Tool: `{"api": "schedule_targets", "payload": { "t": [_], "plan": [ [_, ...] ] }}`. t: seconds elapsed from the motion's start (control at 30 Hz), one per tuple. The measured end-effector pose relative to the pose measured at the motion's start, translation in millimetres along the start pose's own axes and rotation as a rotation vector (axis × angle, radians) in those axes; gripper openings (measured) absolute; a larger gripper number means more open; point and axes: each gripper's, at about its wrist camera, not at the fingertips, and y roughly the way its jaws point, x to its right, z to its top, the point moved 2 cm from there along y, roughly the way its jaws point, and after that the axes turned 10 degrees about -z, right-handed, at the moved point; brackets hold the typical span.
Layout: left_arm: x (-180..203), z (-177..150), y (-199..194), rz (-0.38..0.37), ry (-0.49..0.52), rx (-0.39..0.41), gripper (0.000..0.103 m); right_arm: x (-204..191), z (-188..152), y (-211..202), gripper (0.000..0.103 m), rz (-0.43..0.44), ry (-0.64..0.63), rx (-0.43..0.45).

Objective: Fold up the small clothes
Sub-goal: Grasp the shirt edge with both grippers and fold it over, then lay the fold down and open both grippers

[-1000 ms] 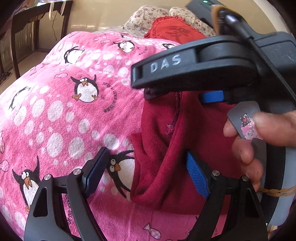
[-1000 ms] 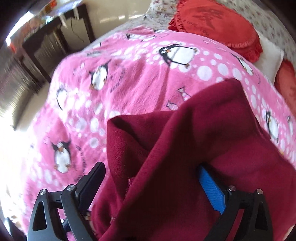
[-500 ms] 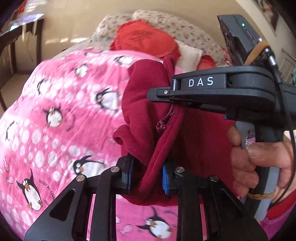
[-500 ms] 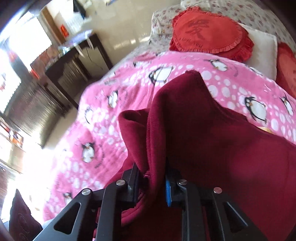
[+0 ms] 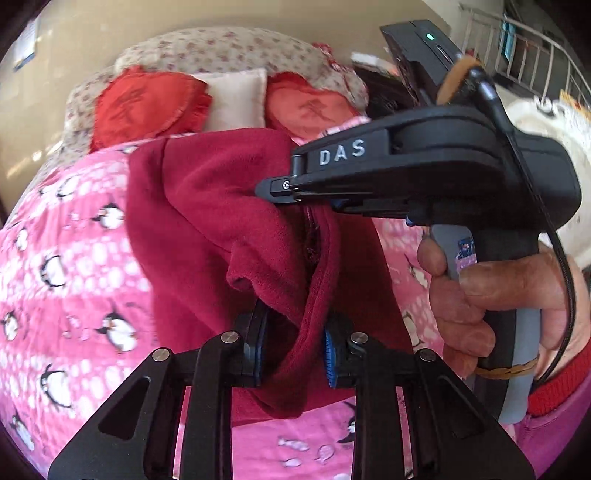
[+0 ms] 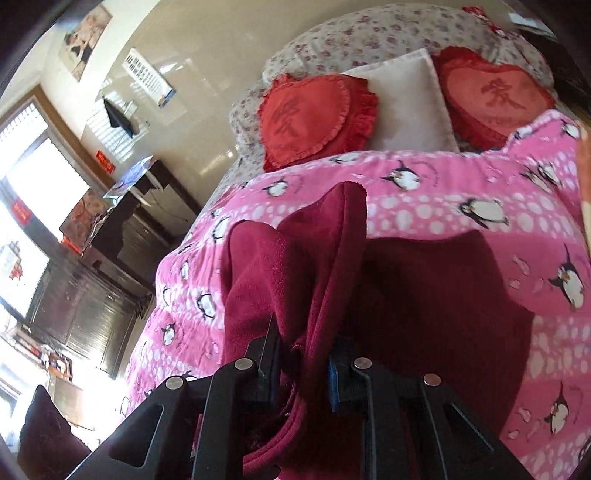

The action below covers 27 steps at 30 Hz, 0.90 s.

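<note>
Pink penguin-print bedding (image 5: 74,280) covers the bed, with 2 red heart-shaped cushions (image 6: 314,118) and a plain white pillow (image 6: 406,99) propped at its head against a floral cover (image 6: 369,33). To the left in the right wrist view, a dark desk (image 6: 122,221) stands by a cream wall near a bright window.

A dark red fleece garment (image 5: 221,221) is lifted above the bedding, gathered and drooping in thick folds. The left gripper (image 5: 293,349) has its jaws clamped on a bunched fold of the garment, the cloth squeezed between the blue pads and hanging below them. The right gripper (image 5: 258,192) shows in the left wrist view as a black body marked "DAS", its tip pressed into the upper part of the same garment, and a hand (image 5: 480,302) with a red cuff wraps its handle. In the right wrist view, its jaws are also closed tight on a fold of the red fleece, which rises in a peak ahead of the fingers and casts a dark shadow on the bedding to the right.
</note>
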Motion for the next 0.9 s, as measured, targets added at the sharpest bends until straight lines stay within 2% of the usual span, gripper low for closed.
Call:
{"api": "schedule_targets", "payload": {
  "t": [0.13,0.23,0.33,0.43,0.5,0.57,0.73,0.8,0.9],
  "plan": [
    [11.8,-5.2,41.2,0.034,0.014,-0.088,0.023,44.3,-15.2,17.2,0.018,-0.038,0.074,-0.070],
    [18.5,-3.2,48.1,0.065,0.034,-0.089,0.023,59.2,-20.4,17.5,0.020,0.001,0.128,-0.075],
    [21.0,3.3,47.0,0.065,0.030,-0.097,0.023,62.5,-19.9,14.0,0.024,0.013,0.138,-0.077],
    [17.9,4.6,37.9,0.061,0.024,-0.092,0.024,58.8,-21.8,9.7,0.031,0.000,0.125,-0.067],
    [16.1,5.1,30.4,0.050,0.025,-0.084,0.025,57.1,-22.0,8.0,0.040,0.002,0.130,-0.061],
    [15.4,-0.5,16.5,0.029,0.020,-0.079,0.027,58.3,-23.9,6.3,0.045,0.008,0.142,-0.059],
    [8.9,-7.7,-9.9,-0.064,-0.007,-0.076,0.028,56.0,-26.1,0.8,0.047,0.017,0.158,-0.066],
    [3.4,-10.1,-19.2,-0.069,-0.017,-0.071,0.028,52.2,-27.7,1.8,0.048,0.016,0.157,-0.072],
    [-9.8,-14.1,-36.5,-0.054,-0.051,-0.053,0.034,56.7,-33.9,0.1,0.048,0.027,0.178,-0.074]
  ]
}}
